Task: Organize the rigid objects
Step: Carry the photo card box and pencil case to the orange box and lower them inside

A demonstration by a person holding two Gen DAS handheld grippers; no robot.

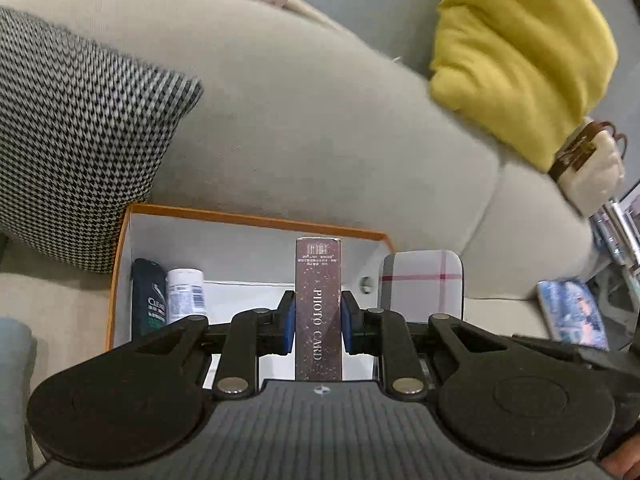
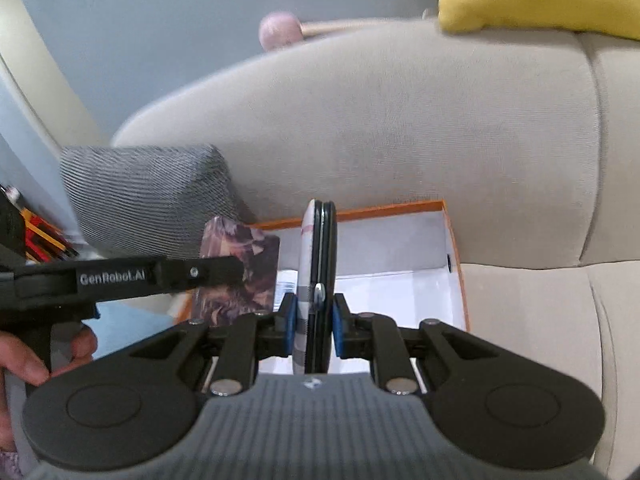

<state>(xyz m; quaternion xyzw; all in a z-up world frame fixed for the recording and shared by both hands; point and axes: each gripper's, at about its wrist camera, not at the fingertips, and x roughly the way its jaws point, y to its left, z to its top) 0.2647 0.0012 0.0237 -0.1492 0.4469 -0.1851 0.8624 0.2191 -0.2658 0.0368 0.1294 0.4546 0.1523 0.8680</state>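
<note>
While my left tongs (image 1: 319, 322) press their blue pads (image 1: 289, 328) against both narrow sides of the maroon photo card box (image 1: 319, 312), I hold it upright over the orange-rimmed cardboard box (image 1: 256, 222) that sits on the beige sofa seat (image 1: 52, 300). Its spine, printed PHOTO CARD, faces my left camera, and its top edge stands level with the far rim of the cardboard box. Inside that box, against its left wall, a dark bottle (image 1: 149, 298) and a white bottle (image 1: 185, 294) stand side by side, touching or nearly so. My right tongs (image 2: 314, 326) are clamped on a plaid-covered case (image 2: 316, 280), held on edge so that my right camera sees only its thin dark seam and a strip of the checked cover; it hangs above the white inside of the same cardboard box, on the right part of it. From the left camera the plaid face of that case shows just to the right of the photo card box, apart from it. A houndstooth cushion (image 1: 76, 136) leans on the sofa just behind the cardboard box's left corner, and a yellow cushion (image 1: 524, 56) lies on the sofa back well to the right. A flat card with a blue picture (image 1: 572, 314) rests on the seat to the right of the plaid case.
</note>
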